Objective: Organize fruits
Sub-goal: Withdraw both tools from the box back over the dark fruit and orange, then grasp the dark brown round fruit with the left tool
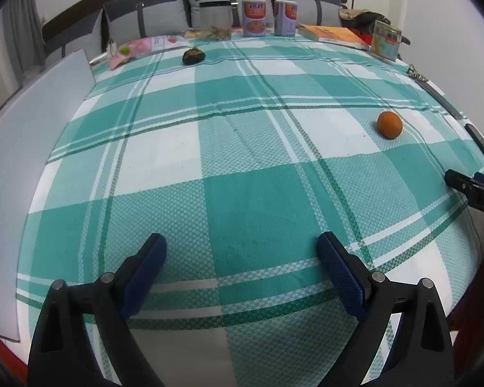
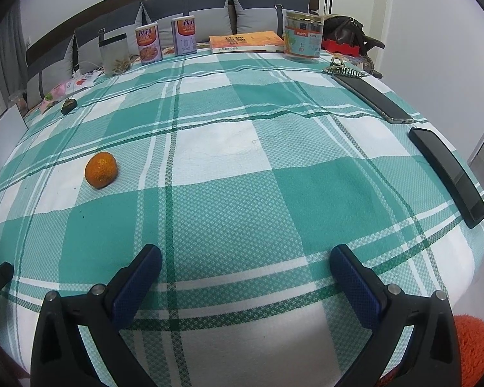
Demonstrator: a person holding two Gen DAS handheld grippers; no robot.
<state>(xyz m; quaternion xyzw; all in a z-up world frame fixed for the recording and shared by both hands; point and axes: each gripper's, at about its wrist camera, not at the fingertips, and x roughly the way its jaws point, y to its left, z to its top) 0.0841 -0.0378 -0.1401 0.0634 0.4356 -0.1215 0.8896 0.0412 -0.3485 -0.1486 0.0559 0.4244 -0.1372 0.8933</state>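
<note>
An orange (image 1: 389,124) lies on the green-and-white checked cloth (image 1: 242,148), to the right in the left wrist view and to the left as the orange (image 2: 100,170) in the right wrist view. A dark, rough fruit (image 1: 193,55) rests far back left; the same dark fruit (image 2: 69,105) shows small in the right wrist view. My left gripper (image 1: 242,245) stands open over the near cloth, holding nothing. My right gripper (image 2: 246,256) is open too, with bare cloth (image 2: 242,177) between its fingers. Both fruits lie well ahead of the grippers.
Along the far edge stand a clear jar (image 1: 215,20), two printed cans (image 1: 254,16), a book (image 1: 334,36) and a labelled tub (image 2: 303,37). Two dark phones (image 2: 448,175) and a hair clip (image 2: 342,70) lie at the right edge. A white board (image 1: 19,148) leans at the left.
</note>
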